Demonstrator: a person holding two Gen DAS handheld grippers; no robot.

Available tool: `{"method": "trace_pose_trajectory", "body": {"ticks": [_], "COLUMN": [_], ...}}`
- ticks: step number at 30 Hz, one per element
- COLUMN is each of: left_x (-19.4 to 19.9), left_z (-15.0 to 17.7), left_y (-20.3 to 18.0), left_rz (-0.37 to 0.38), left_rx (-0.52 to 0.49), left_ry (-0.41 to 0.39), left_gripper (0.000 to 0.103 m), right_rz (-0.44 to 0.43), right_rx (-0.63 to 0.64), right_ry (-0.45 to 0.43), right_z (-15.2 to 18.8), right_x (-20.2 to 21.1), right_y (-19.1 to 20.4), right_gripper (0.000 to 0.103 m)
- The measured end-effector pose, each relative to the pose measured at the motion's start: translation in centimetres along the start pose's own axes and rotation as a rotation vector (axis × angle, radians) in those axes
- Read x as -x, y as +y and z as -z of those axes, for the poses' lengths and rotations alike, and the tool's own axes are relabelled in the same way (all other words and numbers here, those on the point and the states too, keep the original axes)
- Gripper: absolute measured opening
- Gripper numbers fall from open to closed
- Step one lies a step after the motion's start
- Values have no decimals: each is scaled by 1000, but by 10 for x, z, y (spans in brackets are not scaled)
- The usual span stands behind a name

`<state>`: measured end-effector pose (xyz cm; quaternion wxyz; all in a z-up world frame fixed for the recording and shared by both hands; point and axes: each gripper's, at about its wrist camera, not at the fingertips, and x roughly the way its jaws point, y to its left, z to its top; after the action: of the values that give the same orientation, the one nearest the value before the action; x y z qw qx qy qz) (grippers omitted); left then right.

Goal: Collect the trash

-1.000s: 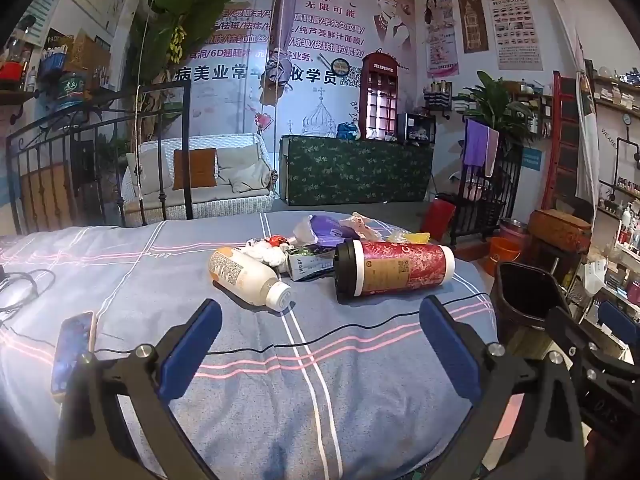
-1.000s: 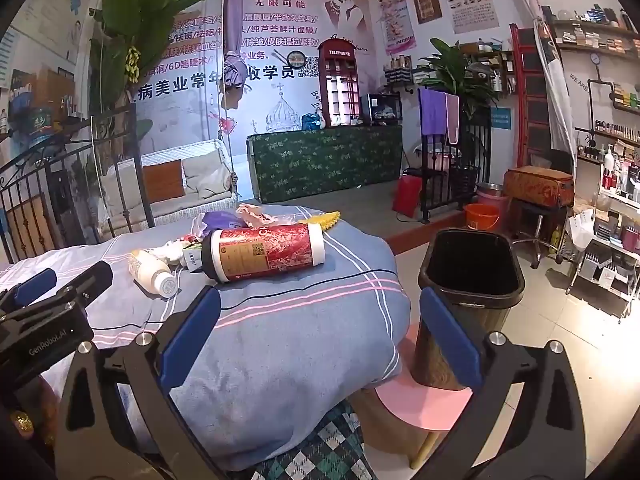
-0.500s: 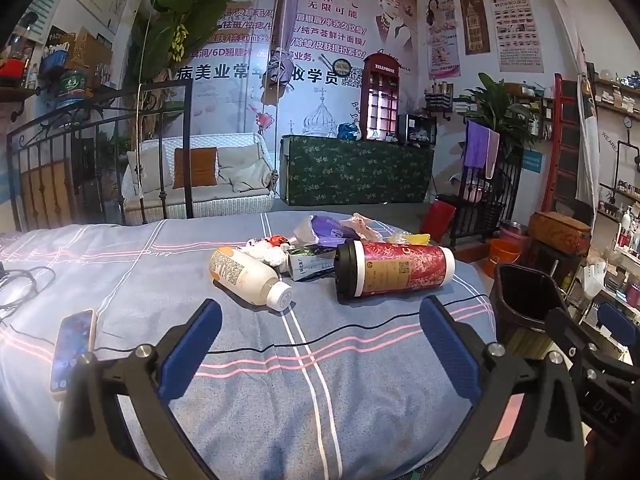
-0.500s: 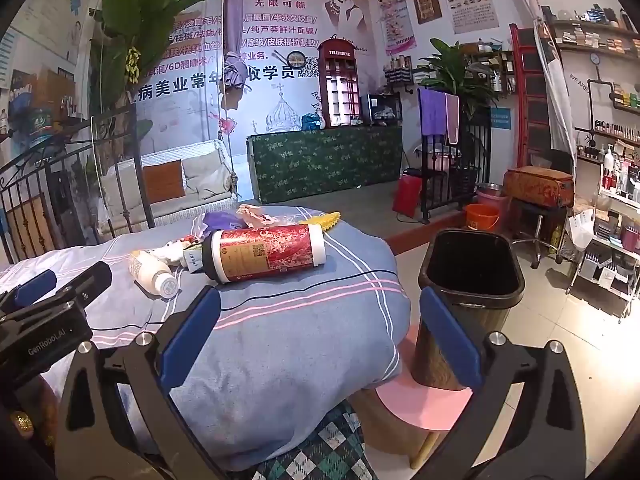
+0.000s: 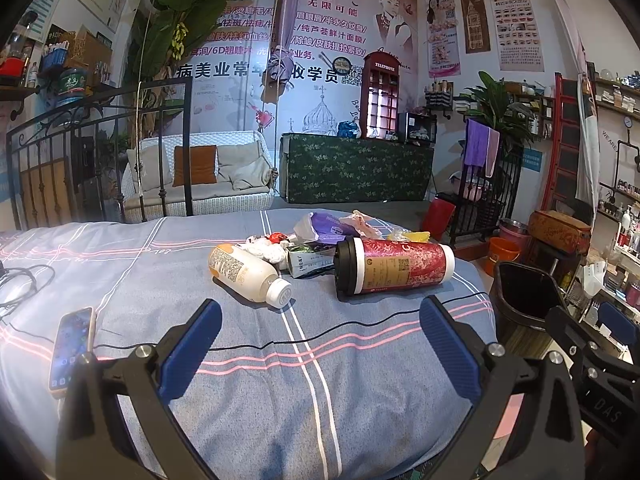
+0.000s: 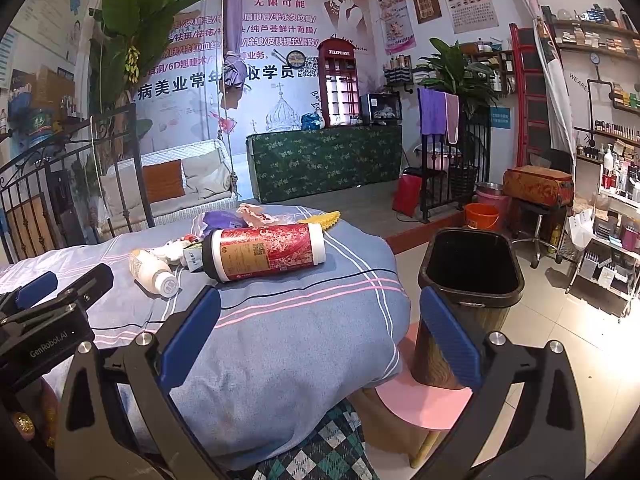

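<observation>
Trash lies on the blue striped bed (image 5: 280, 380): a red paper cup with a black lid (image 5: 394, 266) on its side, a white plastic bottle (image 5: 248, 272) on its side, a small carton (image 5: 310, 262), crumpled tissue (image 5: 266, 248) and purple and yellow wrappers (image 5: 328, 226). The cup (image 6: 264, 252) and bottle (image 6: 154, 272) also show in the right wrist view. A black trash bin (image 6: 468, 280) stands on a pink stool right of the bed. My left gripper (image 5: 320, 340) is open and empty, short of the trash. My right gripper (image 6: 320, 336) is open and empty over the bed's corner.
A phone (image 5: 72, 348) and a black cable (image 5: 24, 284) lie on the bed's left side. An iron bed frame (image 5: 96, 152) stands behind. The pink stool (image 6: 424, 400) holds the bin. An orange bucket (image 6: 482, 216) and shelves (image 6: 612, 200) are at the right.
</observation>
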<state>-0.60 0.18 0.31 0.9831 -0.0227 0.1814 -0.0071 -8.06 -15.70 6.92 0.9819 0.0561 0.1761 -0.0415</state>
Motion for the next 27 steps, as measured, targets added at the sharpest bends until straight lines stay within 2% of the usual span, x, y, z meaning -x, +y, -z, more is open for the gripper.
{"method": "trace_pose_trajectory", "body": {"ticks": [27], "left_x": [-2], "left_z": [2], "left_y": [1], "left_rz": [0], "left_rx": [2], "left_ry": [2], "left_gripper": [98], "right_rz": [-1], "right_rx": [6], "right_ry": [-2], "right_z": [0], "right_x": [3], "right_y": [3], "right_gripper": [99]}}
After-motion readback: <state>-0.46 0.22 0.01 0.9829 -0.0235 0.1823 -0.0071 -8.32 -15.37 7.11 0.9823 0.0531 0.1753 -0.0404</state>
